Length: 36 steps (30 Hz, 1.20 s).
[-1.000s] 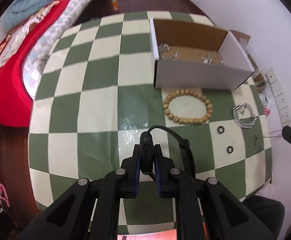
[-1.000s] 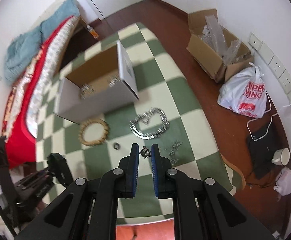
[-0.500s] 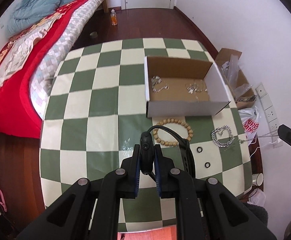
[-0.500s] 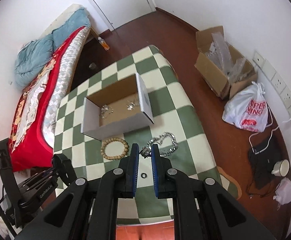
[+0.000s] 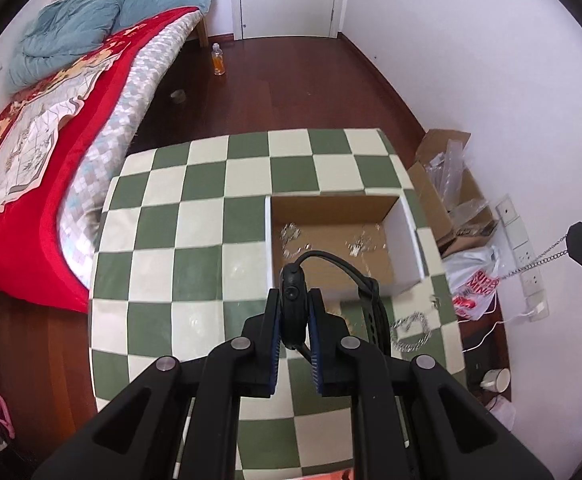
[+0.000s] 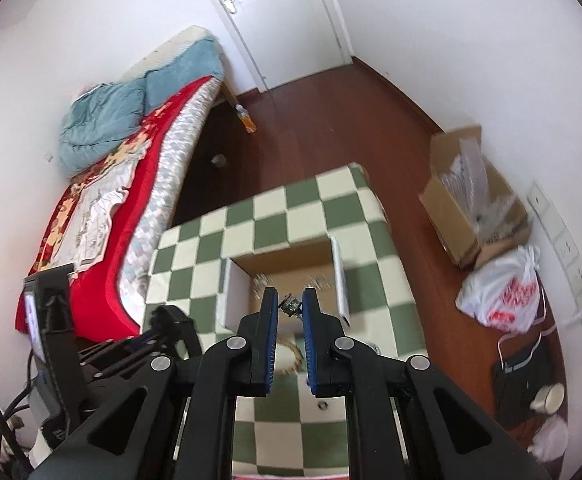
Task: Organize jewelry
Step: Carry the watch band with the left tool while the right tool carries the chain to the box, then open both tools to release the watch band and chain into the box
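Observation:
My left gripper (image 5: 294, 306) is shut on a black smartwatch (image 5: 293, 300), held high above the checkered table (image 5: 195, 240); its strap (image 5: 365, 292) loops to the right. My right gripper (image 6: 291, 304) is shut on a thin silver chain necklace (image 6: 290, 305), which hangs from it in the left wrist view (image 5: 539, 262). The open cardboard box (image 5: 331, 236) holds silver jewelry (image 5: 291, 236); it also shows in the right wrist view (image 6: 291, 264). A chunky silver chain (image 5: 411, 330) lies on the table below the box. A wooden bead bracelet (image 6: 289, 354) shows partly between my right fingers.
A red bed (image 5: 51, 160) stands left of the table. A brown carton (image 5: 447, 196) and a white plastic bag (image 5: 471, 280) sit on the floor at the right. A small black ring (image 6: 323, 405) lies on the table. An orange bottle (image 5: 219, 60) stands on the floor.
Both grippers have risen well above the table, so the box and table look smaller and farther. The necklace has left the table and now hangs from my right gripper.

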Tool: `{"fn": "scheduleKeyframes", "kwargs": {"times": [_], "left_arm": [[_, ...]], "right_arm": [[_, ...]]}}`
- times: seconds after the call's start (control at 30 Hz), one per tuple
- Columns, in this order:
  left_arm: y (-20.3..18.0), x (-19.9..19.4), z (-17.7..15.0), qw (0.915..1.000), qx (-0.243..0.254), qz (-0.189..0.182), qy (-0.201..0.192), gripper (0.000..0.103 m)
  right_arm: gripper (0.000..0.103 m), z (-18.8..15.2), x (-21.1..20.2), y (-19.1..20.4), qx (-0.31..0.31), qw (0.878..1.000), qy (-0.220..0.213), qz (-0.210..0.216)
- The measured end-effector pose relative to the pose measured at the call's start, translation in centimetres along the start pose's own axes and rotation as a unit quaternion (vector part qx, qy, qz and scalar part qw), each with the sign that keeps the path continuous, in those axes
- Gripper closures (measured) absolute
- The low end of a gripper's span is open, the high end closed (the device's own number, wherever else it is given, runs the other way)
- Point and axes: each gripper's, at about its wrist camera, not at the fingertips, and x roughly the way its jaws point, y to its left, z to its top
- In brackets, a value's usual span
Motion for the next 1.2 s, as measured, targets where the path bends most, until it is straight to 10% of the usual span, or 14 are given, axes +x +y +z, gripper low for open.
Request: {"fn": "scheduleKeyframes", "kwargs": {"times": [0.73, 0.87, 0.97, 1.1, 1.2], "left_arm": [[3.0, 11.8, 5.9, 0.9901, -0.065, -0.027, 0.121, 0.077], [3.7, 11.1, 6.1, 0.9924, -0.07, -0.017, 0.1, 0.022], [4.1, 10.6, 6.2, 0.9939, -0.069, -0.003, 0.085, 0.019], [4.7, 9.6, 5.5, 0.9955, -0.054, 0.054, 0.056, 0.0], [5.0, 9.0, 4.5, 0.9951, -0.043, 0.084, 0.032, 0.0]], "right_arm": [[0.089, 2.2, 19.4, -1.3, 0.01, 0.984, 0.176, -0.029], [0.053, 1.9, 20.3, -1.5, 0.004, 0.982, 0.187, -0.04], [0.044, 1.8, 20.2, -1.3, -0.01, 0.981, 0.183, -0.061], [0.004, 1.4, 19.9, -0.5, -0.045, 0.976, 0.178, -0.114], [0.003, 0.5, 19.7, 0.1, -0.079, 0.97, 0.17, -0.152]]}}
